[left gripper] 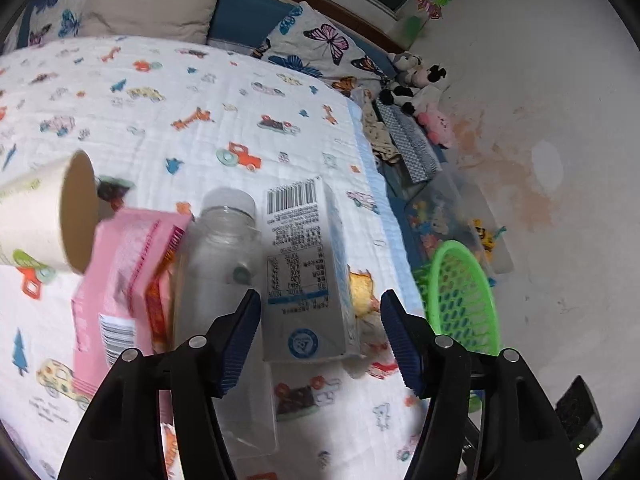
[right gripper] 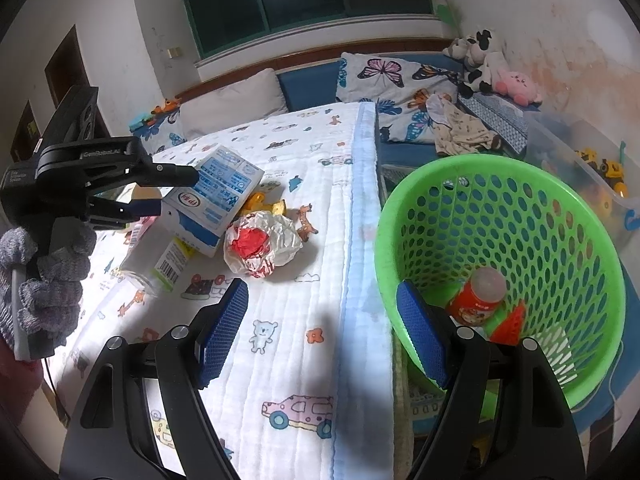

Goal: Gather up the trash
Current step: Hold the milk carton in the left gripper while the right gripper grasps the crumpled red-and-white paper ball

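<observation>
At the left of the frame my left hand-held gripper (left gripper: 320, 334) hangs released around the milk carton (left gripper: 306, 268) on the bed (left gripper: 160, 92); next I clench it. Right hand-held gripper (right gripper: 322, 334), lower centre, released; green basket (right gripper: 500, 216) right.

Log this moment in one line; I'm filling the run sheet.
left gripper: open at milk carton | right gripper: open, empty | green basket: holds red bottle
</observation>
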`<state>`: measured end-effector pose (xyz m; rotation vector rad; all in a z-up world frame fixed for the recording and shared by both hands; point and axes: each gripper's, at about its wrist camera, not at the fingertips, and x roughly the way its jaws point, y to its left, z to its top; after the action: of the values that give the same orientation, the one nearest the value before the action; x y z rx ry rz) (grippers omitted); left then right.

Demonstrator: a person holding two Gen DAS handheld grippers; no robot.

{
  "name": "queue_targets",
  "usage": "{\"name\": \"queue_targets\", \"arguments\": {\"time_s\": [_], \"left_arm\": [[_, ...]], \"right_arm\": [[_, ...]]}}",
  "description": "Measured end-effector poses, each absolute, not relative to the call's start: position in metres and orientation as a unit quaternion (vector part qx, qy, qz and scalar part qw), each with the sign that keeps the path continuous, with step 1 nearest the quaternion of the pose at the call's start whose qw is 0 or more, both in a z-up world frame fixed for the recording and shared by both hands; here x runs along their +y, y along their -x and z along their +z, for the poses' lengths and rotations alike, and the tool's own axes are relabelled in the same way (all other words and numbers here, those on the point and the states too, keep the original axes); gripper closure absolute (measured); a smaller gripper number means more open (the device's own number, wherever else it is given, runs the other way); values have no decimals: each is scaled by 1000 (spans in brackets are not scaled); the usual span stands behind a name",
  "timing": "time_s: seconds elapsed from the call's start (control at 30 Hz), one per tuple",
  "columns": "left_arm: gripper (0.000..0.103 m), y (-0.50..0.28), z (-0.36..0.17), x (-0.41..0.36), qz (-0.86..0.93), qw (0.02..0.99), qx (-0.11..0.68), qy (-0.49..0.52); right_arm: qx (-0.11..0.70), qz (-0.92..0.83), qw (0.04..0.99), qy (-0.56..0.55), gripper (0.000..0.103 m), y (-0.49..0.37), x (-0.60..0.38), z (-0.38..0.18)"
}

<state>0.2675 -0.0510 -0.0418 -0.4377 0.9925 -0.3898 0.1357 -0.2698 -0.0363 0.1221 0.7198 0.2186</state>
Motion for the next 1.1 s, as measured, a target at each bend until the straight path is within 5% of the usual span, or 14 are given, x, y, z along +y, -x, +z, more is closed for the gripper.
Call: {"name": "queue_targets", "arguments": {"time_s": [0.57,0.67,1.1], "left_arm": [[43,-255,-41,-63,-149,856,459,187],[53,-259,-43,-67,-143,860,458,176],[57,-256,-30,-69,-147,878,435,139]], "right_arm": [[353,108,927,-62,26,-136,-268,-38],[353,108,927,-63,26,-136,-269,-38],[359,126,924,-50,26,-145,-259,-42]]}}
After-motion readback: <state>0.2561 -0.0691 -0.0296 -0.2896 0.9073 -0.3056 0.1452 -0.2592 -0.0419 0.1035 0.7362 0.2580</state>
